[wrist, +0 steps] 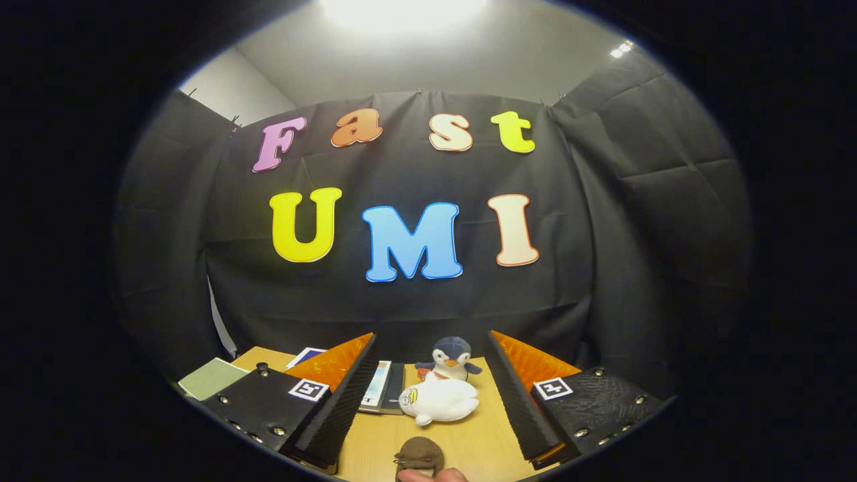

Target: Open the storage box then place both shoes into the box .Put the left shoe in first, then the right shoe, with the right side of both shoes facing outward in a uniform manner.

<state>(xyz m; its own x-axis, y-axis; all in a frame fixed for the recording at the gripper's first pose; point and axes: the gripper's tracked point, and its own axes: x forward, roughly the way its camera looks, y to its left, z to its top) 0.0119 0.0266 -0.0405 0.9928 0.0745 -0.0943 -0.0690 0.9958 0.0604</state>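
- Your tongs [428, 402]: spread wide, holding nothing, touching nothing.
- Brown shoe [420, 455]: on the worktop [375, 435], nearer you than the white plush [438, 400], between the fingers.
- Penguin toy [450, 358]: just behind the white plush.
- Books [381, 387]: left of the white plush.

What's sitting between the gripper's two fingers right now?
In the gripper view, the open gripper has a white plush toy between its fingers, a penguin plush behind it and a brown object nearer, on the wooden table.

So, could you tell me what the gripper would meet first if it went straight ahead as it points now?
Probably the white plush, lying on the table between and just beyond the open fingers, with the penguin behind it. Depth is hard to judge, and the gripper may pass above them.
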